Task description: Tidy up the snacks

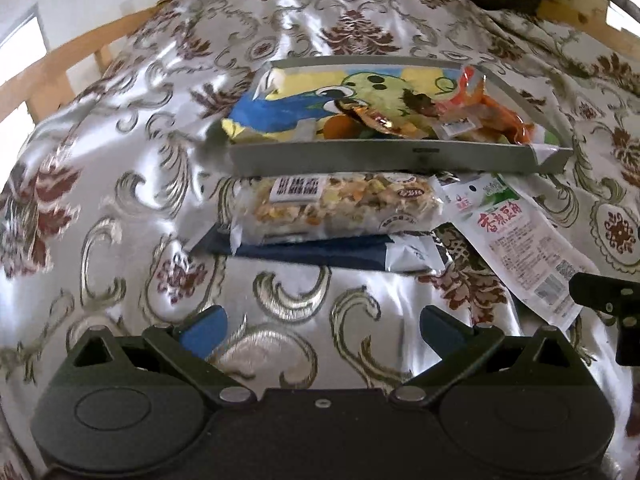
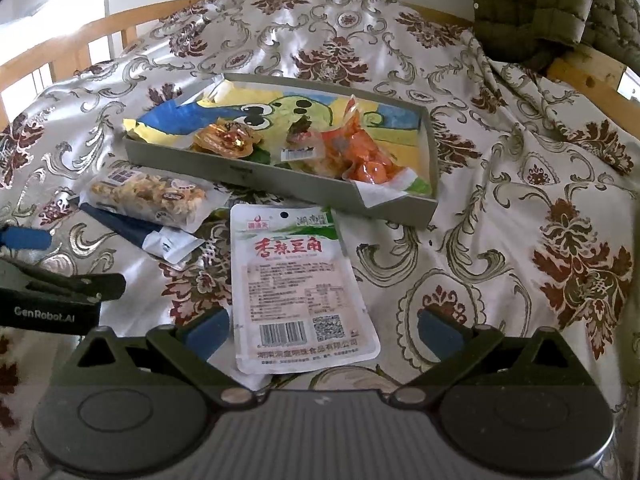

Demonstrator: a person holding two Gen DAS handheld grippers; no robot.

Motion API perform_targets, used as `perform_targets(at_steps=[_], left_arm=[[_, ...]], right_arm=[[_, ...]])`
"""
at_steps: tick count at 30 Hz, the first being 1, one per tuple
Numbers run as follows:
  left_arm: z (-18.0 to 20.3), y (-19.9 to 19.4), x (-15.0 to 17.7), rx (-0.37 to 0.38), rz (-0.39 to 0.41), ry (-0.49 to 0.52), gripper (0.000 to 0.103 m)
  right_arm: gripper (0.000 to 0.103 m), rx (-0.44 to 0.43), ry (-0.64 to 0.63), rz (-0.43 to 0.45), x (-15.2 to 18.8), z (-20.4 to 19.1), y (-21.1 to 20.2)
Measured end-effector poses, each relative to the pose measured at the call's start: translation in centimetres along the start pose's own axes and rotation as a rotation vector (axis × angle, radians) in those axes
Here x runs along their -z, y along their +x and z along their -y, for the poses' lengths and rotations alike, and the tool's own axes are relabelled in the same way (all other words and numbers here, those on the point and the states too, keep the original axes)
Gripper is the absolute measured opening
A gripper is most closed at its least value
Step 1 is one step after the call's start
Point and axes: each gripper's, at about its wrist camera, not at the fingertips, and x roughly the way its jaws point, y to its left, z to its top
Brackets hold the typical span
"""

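A grey shallow box lined with a cartoon picture holds an orange snack pack and a golden-brown one. In front of it a clear nut bar lies on top of a dark blue packet. A white pouch with red characters lies flat to the right of them. My left gripper is open, just short of the blue packet. My right gripper is open, its fingers either side of the pouch's near end.
Everything rests on a shiny cloth with brown and silver floral patterns. A wooden rail borders the far left. A dark green quilted cushion sits at the far right corner.
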Motion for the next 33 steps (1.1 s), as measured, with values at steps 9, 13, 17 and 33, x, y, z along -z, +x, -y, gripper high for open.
perform_targets(at_steps=[9,13,17,33], left_arm=[[-1.2,1.0,-0.8,0.025,-0.004,-0.069,0.102],[-1.3,1.3,-1.0,0.026,0.0,-0.084,0.102],[-1.5,1.6,-1.0,0.03,-0.002,-0.1,0.102],[-1.8,1.9,-0.5,0.186,0.101,-0.189,0.101]], right_arm=[[0.103,0.03,-0.09,-0.012,-0.1,-1.3,1.8],[0.103,0.045,-0.145,-0.011,0.0,-2.2,2.4],[0.103,0.074,-0.208,0.0,0.2,-3.2,2.8],[0.103,0.236,-0.407,0.057,1.7,-6.2,4.5]])
